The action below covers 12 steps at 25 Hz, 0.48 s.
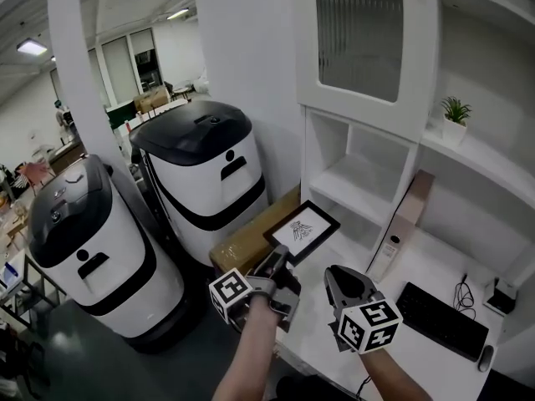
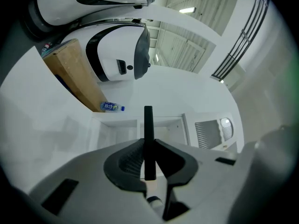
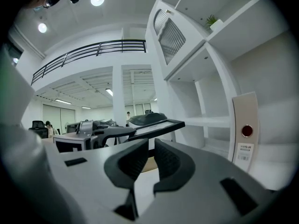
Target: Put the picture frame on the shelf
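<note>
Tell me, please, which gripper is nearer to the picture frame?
Left. The left gripper is clamped on the picture frame's near edge. The right gripper is apart from it, lower and to the right in the head view, holding nothing.

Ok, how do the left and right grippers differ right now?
The left gripper is shut on the picture frame's edge. The right gripper holds nothing, and its jaws stand a narrow gap apart. In the head view the left gripper is nearer the cardboard box, while the right gripper is over the white desk. Both point toward the shelf.
</note>
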Available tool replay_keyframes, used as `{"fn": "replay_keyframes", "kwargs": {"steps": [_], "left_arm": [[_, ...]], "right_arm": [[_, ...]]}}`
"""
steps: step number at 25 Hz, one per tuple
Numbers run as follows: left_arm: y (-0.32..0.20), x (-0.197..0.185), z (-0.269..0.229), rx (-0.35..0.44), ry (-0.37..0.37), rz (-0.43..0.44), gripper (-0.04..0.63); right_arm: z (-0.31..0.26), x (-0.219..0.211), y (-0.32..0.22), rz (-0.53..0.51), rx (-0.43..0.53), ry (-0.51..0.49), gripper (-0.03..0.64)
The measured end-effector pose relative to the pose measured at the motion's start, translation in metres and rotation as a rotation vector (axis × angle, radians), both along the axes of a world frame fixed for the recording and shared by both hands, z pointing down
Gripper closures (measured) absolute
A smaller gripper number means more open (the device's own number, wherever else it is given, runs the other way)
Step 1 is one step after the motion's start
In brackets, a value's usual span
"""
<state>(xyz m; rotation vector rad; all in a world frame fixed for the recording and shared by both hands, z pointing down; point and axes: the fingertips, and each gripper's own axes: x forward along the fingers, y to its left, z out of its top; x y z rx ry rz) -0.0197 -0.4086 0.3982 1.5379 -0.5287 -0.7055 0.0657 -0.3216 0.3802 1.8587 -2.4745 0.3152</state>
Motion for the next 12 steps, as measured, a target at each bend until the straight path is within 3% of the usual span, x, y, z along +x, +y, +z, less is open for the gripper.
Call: {"fn": "replay_keyframes", "kwargs": {"steps": [12], "left_arm": [[-0.041,0.022,-0.020,-0.010,0.014,0.057,0.529]], "right_arm": [[-0.034,0.013,-0.035,0.097,0.051,0.060,0.592]]}}
